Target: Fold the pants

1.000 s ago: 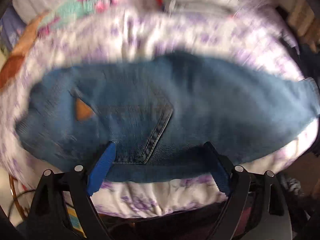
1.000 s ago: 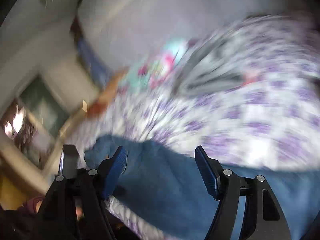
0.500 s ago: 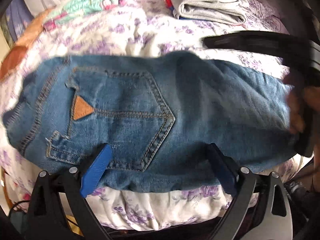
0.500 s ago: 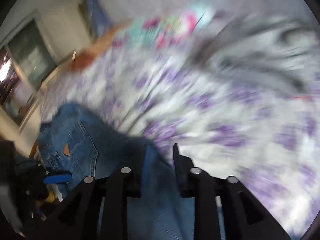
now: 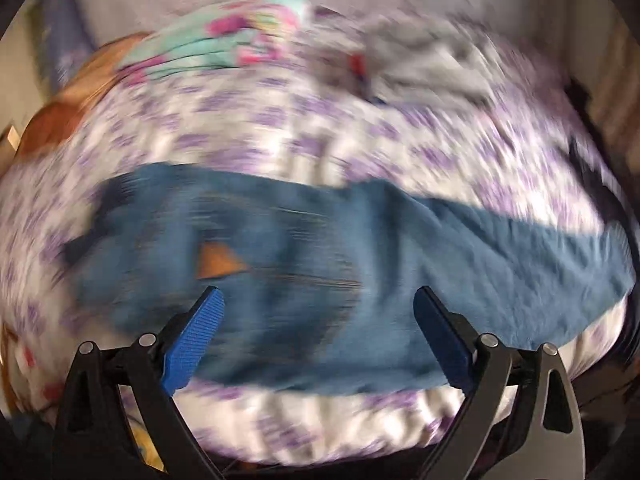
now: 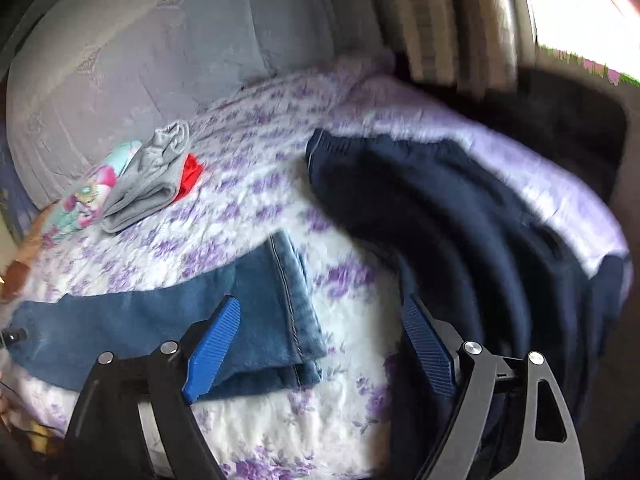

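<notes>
While jeans [image 6: 256,320] lie folded, both grippers hover wide apart.

The blue denim jeans [image 6: 168,320] looked matt and coarse, with stitched hems. The white, purple-flowered quilted bedspread [image 6: 248,200] beneath them was soft cloth. The right gripper [image 6: 320,336] bore ribbed blue plastic pads [image 6: 212,348] on matt black arms.

No text, label or number is legible on anything here.
</notes>
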Tool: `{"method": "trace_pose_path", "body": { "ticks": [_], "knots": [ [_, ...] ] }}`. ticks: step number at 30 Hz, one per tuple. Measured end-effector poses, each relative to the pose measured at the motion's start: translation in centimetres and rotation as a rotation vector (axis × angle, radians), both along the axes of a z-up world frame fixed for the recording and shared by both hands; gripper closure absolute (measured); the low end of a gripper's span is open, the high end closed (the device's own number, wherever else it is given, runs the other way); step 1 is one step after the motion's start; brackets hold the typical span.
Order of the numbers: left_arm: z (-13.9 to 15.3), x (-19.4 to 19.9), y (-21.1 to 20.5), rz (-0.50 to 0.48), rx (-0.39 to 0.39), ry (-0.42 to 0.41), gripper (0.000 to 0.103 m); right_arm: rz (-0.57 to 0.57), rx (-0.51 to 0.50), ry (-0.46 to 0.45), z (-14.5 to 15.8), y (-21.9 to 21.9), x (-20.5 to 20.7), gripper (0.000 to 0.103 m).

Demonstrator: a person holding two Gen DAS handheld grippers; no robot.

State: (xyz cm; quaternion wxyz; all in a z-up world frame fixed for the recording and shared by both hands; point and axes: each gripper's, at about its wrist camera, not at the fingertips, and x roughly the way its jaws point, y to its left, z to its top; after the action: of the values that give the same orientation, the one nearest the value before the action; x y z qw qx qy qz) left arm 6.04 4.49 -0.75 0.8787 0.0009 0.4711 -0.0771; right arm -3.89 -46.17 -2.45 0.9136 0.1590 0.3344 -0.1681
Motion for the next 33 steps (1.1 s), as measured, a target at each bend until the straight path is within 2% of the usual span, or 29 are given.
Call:
{"method": "trace_pose_path", "body": {
  "ticks": [1, 2, 3, 4, 7, 10, 12, 17, 19, 20, 21, 22, 27, 28, 30, 31, 33],
  "knots": [
    [1.3, -0.5, 2.7, 0.057, -0.023, -0.02, 0.01, 0.007, 0.017, 0.013, -0.5, -0.1, 0.2, 0.022],
    [2.0, -1.0, 4.7, 0.099, -0.033, -0.032, 0.01, 0.032, 0.051, 0.018, -0.9, -0.4, 0.4, 0.04],
    [2.8, -1.4, 7.0, 0.146, -0.042, -0.038, 0.01, 0.076, 0.112, 0.028, -1.6, -0.4, 0.9, 0.072],
    [3.4, -1.7, 9.5, 0.197, -0.049, -0.035, 0.01, 0.1, 0.148, 0.036, -1.9, -0.6, 1.0, 0.076],
    [3.3, -1.8, 14.8, 0.299, -0.094, 0.022, 0.01, 0.103, 0.093, 0.019, -2.0, 0.5, 1.8, 0.077],
    [2.3, -1.1, 17.2, 0.332, -0.181, 0.083, 0.01, 0.1, 0.078, 0.02, -1.8, 1.2, 1.8, 0.077],
    [1.3, 0.2, 16.5, 0.292, -0.255, 0.122, 0.01, 0.098, 0.086, 0.019, -1.9, 1.2, 1.9, 0.076],
    [-1.9, 3.5, 13.2, 0.275, -0.273, 0.231, 0.012, 0.097, 0.091, 0.018, -1.8, 1.2, 1.6, 0.071],
    [-2.3, 4.0, 12.7, 0.288, -0.291, 0.227, 0.051, 0.096, 0.08, 0.021, -1.8, 1.4, 1.6, 0.071],
    [-2.2, 4.2, 12.4, 0.291, -0.28, 0.226, 0.067, 0.094, 0.075, 0.021, -1.8, 1.5, 1.5, 0.071],
    [-1.8, 4.2, 12.4, 0.295, -0.278, 0.204, 0.078, 0.096, 0.068, 0.022, -1.8, 1.6, 1.5, 0.071],
    [-1.4, 4.3, 12.5, 0.297, -0.272, 0.184, 0.084, 0.099, 0.063, 0.023, -1.7, 1.6, 1.5, 0.071],
    [-0.9, 5.0, 13.2, 0.309, -0.264, 0.169, 0.086, 0.098, 0.07, 0.017, -1.5, 1.5, 1.4, 0.073],
    [-0.9, 5.2, 13.5, 0.312, -0.259, 0.165, 0.086, 0.1, 0.079, -0.008, -1.1, 1.5, 1.2, 0.075],
    [-0.4, 5.5, 14.1, 0.316, -0.263, 0.145, 0.086, 0.113, 0.084, -0.07, 0.1, 1.5, 0.5, 0.087],
    [-0.3, 5.7, 14.2, 0.313, -0.26, 0.14, 0.086, 0.125, 0.07, -0.088, 0.7, 1.7, 0.2, 0.088],
    [-1.5, 6.0, 14.1, 0.316, -0.222, 0.162, 0.085, 0.125, 0.02, -0.024, 0.4, 2.1, 0.3, 0.088]
  ]
}}
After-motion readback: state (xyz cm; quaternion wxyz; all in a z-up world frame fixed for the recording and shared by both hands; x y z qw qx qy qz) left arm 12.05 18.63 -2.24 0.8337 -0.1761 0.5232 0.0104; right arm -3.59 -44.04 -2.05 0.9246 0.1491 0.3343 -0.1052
